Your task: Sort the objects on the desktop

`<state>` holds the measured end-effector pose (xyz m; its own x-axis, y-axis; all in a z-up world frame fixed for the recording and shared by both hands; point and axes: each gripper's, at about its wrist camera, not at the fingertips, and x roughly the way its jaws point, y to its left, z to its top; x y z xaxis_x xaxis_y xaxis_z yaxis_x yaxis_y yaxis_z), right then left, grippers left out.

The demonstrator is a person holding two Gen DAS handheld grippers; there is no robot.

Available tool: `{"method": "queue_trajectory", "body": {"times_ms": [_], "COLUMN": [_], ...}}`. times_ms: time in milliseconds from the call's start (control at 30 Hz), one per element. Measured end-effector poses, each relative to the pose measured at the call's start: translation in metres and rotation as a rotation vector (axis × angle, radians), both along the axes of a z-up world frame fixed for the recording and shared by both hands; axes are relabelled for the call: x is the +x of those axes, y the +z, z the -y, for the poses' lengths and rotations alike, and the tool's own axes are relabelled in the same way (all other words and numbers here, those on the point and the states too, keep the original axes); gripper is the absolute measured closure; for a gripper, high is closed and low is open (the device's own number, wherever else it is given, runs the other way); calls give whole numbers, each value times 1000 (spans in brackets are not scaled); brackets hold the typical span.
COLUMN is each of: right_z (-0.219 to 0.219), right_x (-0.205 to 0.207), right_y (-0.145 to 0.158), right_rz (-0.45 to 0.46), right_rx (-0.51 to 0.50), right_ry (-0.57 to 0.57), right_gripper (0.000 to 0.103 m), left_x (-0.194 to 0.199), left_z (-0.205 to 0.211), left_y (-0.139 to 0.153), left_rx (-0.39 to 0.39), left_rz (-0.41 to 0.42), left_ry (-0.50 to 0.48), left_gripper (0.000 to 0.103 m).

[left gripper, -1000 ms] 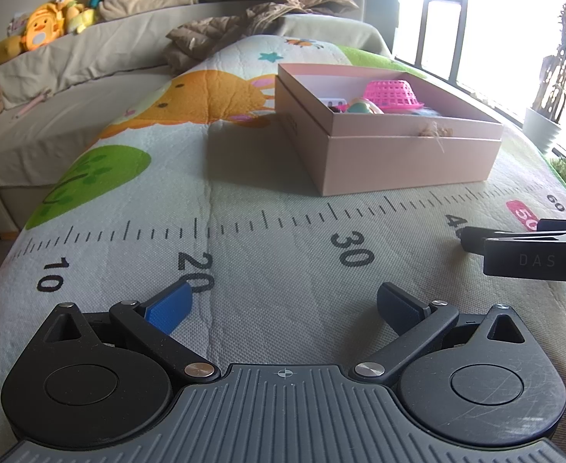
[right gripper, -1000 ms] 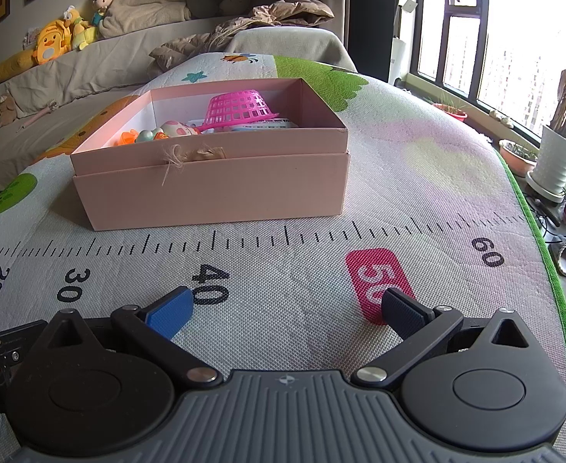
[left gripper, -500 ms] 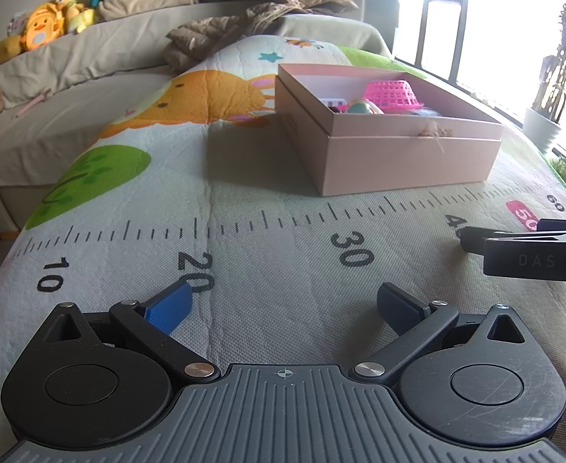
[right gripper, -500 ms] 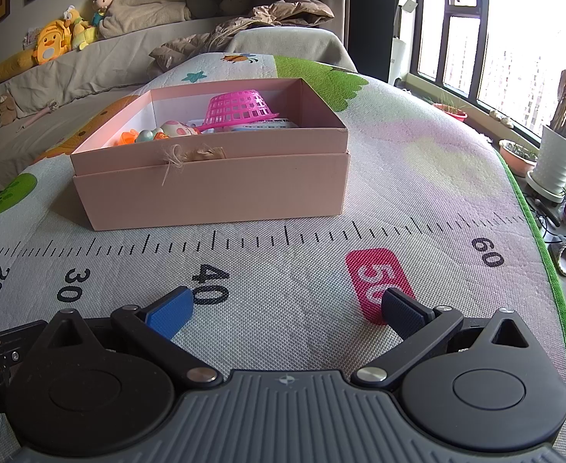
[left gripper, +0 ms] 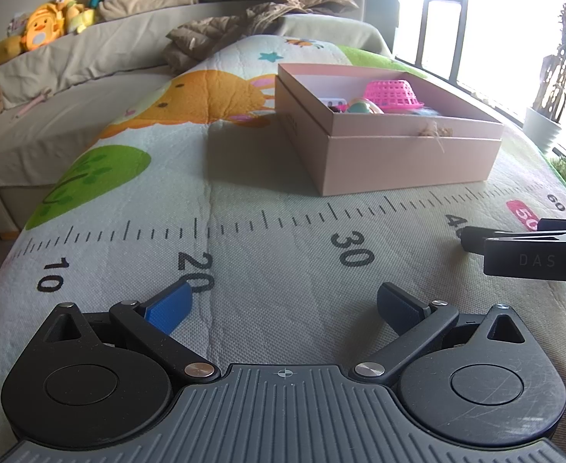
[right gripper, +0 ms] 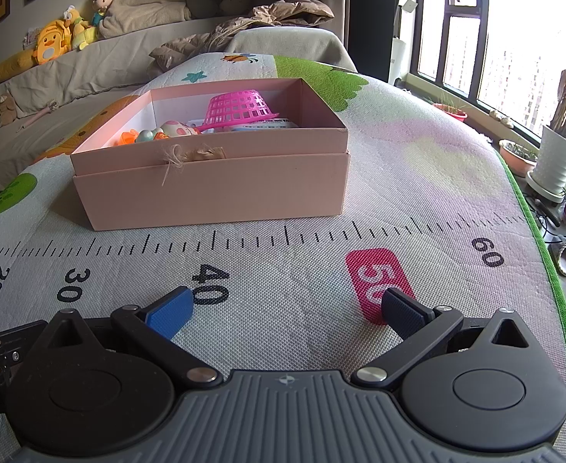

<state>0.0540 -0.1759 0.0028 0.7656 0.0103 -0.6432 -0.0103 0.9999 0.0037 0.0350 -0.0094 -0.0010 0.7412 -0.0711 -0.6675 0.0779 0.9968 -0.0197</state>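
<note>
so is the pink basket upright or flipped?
Flipped. The basket sits in the box with its wide rim down and narrow base up, resting on other items.

Woven play mat (right gripper: 418,177) with printed ruler scale and cartoon shapes is carrying everything; open pink cardboard box (right gripper: 221,185) (left gripper: 399,158) is sitting flat on it.

Black hand-held gripper (left gripper: 283,308), blue pads (left gripper: 169,306), ribbed grey base
</note>
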Motion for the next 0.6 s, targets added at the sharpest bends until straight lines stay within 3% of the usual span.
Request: {"method": "queue_trajectory", "body": {"times_ms": [600], "right_z": [0], "right_x": [0], "right_y": [0], "right_rz": [0], "right_rx": [0], "right_ry": [0], "right_gripper": [0], "left_x": [1], "left_z": [-1], "left_y": [0], "left_rx": [8], "left_rz": [-11], "left_ry": [-8], "left_gripper": [0]}}
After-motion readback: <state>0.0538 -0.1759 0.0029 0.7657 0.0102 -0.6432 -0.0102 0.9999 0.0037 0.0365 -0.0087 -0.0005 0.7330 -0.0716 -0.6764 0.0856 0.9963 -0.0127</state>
